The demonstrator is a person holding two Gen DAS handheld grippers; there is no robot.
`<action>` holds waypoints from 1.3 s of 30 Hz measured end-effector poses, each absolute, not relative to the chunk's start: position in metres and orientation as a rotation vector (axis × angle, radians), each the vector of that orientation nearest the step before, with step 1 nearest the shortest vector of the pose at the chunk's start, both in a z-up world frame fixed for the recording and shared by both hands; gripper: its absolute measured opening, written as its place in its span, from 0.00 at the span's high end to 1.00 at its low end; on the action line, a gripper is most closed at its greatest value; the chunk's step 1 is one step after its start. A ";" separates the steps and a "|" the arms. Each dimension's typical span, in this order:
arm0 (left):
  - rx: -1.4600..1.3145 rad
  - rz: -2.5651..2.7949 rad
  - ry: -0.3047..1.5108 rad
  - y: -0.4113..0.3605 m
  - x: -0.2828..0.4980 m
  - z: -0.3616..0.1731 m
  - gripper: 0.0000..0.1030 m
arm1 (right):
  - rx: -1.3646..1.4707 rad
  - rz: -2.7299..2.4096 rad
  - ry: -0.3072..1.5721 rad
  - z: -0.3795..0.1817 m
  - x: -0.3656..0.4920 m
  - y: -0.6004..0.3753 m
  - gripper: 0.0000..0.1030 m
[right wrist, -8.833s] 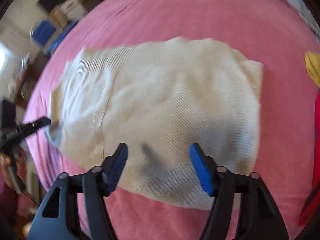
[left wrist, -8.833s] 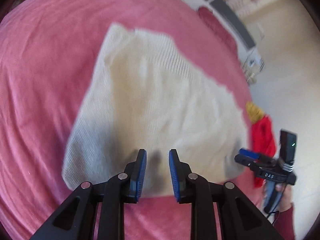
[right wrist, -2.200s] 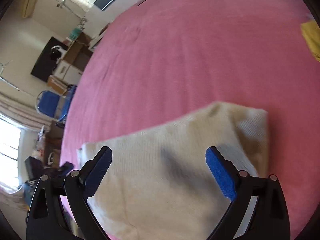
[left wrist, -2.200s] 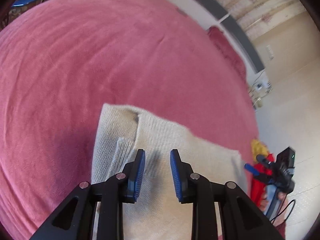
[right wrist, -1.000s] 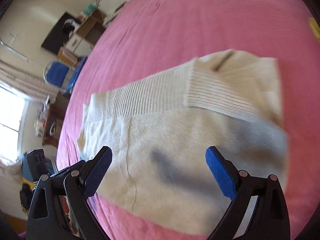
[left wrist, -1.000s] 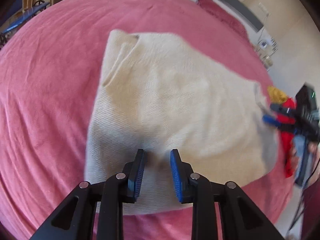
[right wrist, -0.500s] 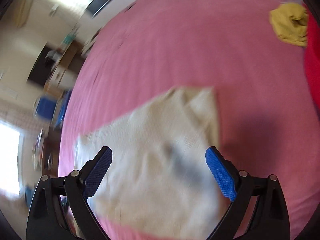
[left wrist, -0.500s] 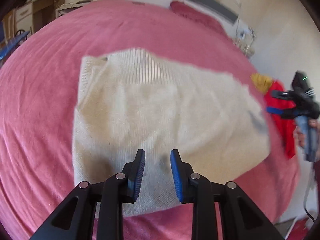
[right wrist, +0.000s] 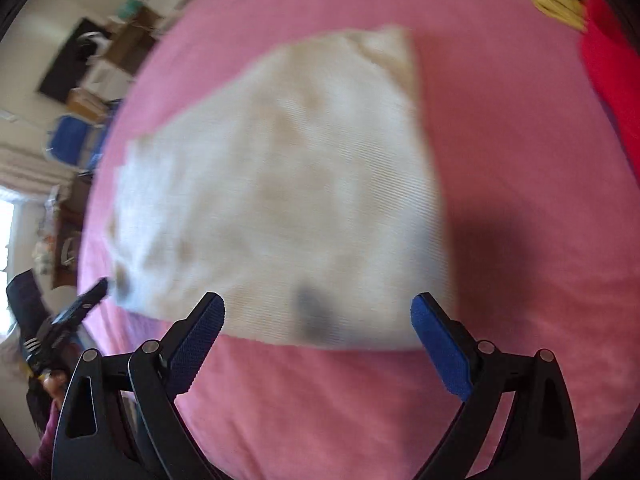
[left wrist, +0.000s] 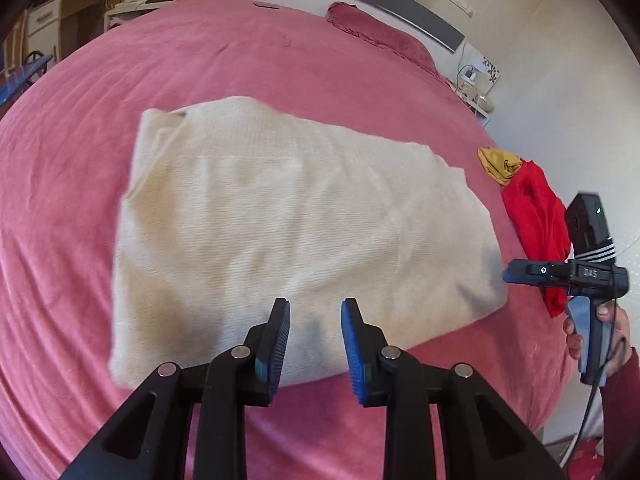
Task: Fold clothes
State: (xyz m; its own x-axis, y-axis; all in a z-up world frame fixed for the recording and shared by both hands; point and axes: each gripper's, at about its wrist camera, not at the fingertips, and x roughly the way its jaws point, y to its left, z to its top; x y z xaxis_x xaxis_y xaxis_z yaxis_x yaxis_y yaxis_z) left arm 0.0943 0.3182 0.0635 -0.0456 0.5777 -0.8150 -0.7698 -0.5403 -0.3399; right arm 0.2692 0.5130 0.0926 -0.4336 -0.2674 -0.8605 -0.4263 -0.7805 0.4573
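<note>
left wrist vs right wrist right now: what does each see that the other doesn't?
Only the left wrist view shows the headboard, the pillow and the right gripper, seen side-on beside the sweater's corner.

Only the right wrist view shows the blue chair, the dark screen by the wall, and the left gripper near the sweater's left corner.

Both show the folded cream sweater lying flat on the pink bedspread, the red garment and the yellow garment at the bed's edge. Each view's own gripper is open and holds nothing.
</note>
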 end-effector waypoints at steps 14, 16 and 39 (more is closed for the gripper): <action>-1.218 1.689 0.329 0.314 0.108 0.031 0.74 | -1.856 2.270 0.348 0.057 0.205 0.391 0.06; -1.232 1.764 0.285 0.314 0.097 0.033 0.74 | -1.732 2.335 0.421 0.072 0.190 0.388 0.06; -1.360 1.930 -0.003 0.314 -0.018 0.041 0.74 | -1.664 2.185 0.463 0.070 0.087 0.441 0.00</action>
State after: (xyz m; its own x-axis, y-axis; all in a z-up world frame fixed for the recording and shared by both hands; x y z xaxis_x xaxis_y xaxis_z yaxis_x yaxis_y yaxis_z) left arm -0.0180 0.3138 0.0408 -0.1430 0.5766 -0.8044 -0.5738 -0.7106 -0.4073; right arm 0.0875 0.4413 0.0703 -0.2458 0.0810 -0.9659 -0.4655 -0.8839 0.0444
